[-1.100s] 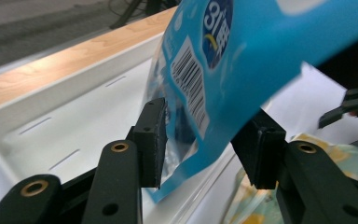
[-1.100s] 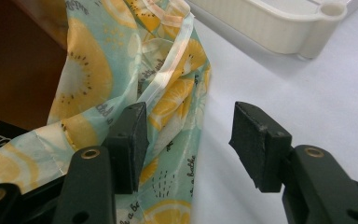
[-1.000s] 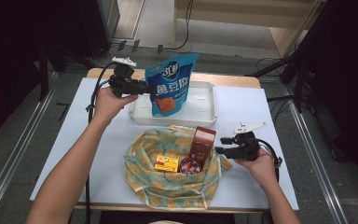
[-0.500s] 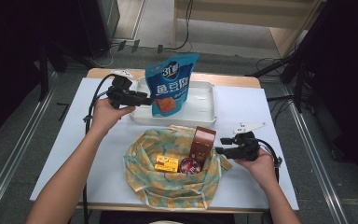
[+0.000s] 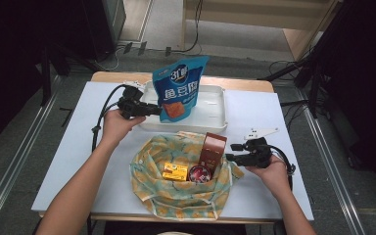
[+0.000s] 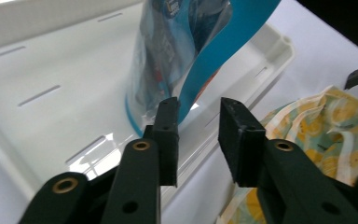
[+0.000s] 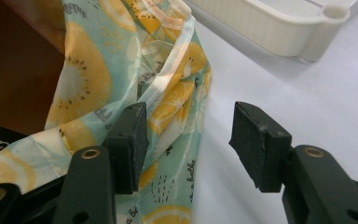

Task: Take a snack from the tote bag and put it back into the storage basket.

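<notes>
- Evidently the left gripper (image 5: 152, 109) has come down since a second ago: the blue snack pouch (image 5: 178, 88), held clear above the white tray (image 5: 210, 122) then, now stands upright with its base inside the tray, at the tray's left end.
- Its jaws have just been closing, yet in the left gripper view the pouch's (image 6: 186, 60) blue edge lies beside the left pad and the gap between the pads shows only the tray wall (image 6: 242, 84); the pads stand apart and pinch nothing there.
- That reads as a release: the pouch looks delivered to the tray and stands on its own, though whether the edge leans on the pad cannot be told.
- Meanwhile the right gripper (image 5: 229, 157) has kept its place at the right rim of the fruit-print cloth bag (image 5: 176, 196), jaws spread; in the right gripper view the cloth (image 7: 168, 93) brushes one pad while bare table lies between the two.
- A brown box (image 5: 212, 152), a yellow packet (image 5: 175, 172) and a round red tin (image 5: 199, 175) remain in the bag, so unpacking seems partway done.
</notes>
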Available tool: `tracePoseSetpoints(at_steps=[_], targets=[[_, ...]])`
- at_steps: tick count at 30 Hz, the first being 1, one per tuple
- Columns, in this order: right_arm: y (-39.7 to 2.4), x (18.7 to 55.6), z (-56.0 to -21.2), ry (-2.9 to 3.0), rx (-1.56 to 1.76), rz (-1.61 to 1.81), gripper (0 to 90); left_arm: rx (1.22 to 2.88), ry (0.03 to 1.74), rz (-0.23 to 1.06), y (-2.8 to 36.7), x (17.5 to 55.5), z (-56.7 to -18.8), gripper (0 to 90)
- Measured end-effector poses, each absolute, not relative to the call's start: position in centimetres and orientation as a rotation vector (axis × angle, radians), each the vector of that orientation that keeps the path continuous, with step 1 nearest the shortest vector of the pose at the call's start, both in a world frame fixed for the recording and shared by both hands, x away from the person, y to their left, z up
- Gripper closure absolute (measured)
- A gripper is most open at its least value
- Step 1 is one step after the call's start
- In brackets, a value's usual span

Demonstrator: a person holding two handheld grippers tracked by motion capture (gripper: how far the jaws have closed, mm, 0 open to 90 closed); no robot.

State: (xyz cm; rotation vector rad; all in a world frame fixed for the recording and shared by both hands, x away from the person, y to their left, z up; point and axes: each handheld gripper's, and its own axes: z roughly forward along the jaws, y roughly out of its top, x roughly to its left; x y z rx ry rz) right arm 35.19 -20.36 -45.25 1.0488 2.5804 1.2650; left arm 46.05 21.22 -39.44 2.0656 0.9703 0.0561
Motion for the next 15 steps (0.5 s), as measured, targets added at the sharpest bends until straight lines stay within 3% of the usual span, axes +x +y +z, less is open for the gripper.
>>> tracePoseSetpoints(at_steps=[8,15], targets=[[-20.27,35.27,-45.19,2.577,1.047,1.267,47.3,2.067,1.009,0.083,20.54,46.48,-40.0,86.5],[-20.22,35.38,-45.22,2.581,1.039,1.265,47.4,2.055,1.027,0.089,20.14,47.01,-40.0,89.3]])
